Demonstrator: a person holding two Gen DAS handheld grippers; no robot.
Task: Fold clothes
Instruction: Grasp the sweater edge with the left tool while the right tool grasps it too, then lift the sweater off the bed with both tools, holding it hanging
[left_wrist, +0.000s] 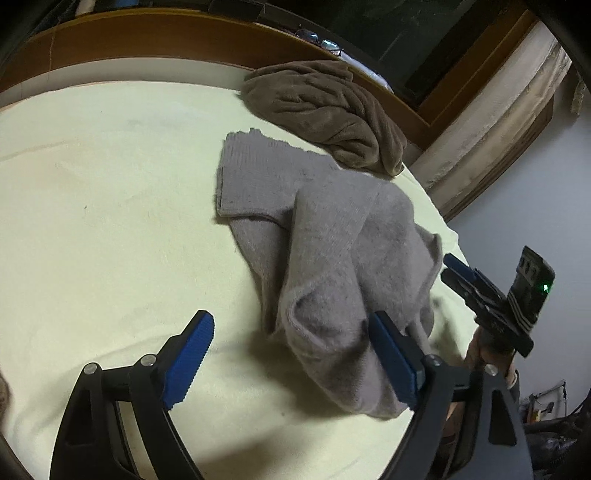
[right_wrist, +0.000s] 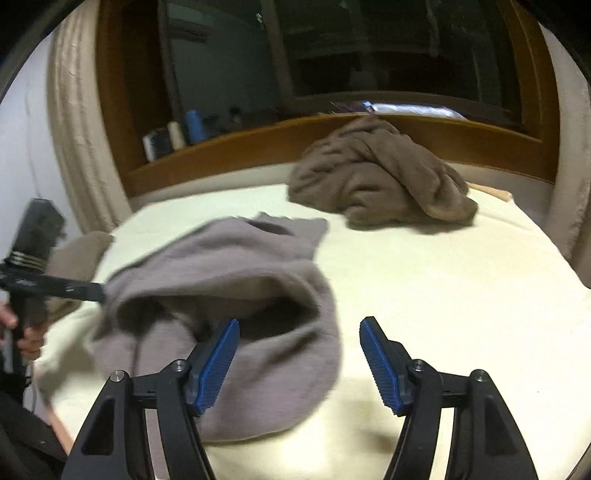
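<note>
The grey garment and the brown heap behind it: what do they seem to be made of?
Grey garment: probably knitted wool, matt and fuzzy, with fine ribbing showing at its flat end. Brown heap: seemingly plush fleece, soft and matt, lying in thick rounded folds.

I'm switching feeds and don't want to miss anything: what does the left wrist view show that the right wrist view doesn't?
Only the left wrist view: a pair of glasses on the wooden ledge, and the right tool beside the sweater's far edge.

Only the right wrist view: the thread spools on the shelf, and the left tool's body at the left edge of the picture.

Both: the grey sweater rumpled on the cream bedsheet, and the brown blanket bunched behind it.
</note>
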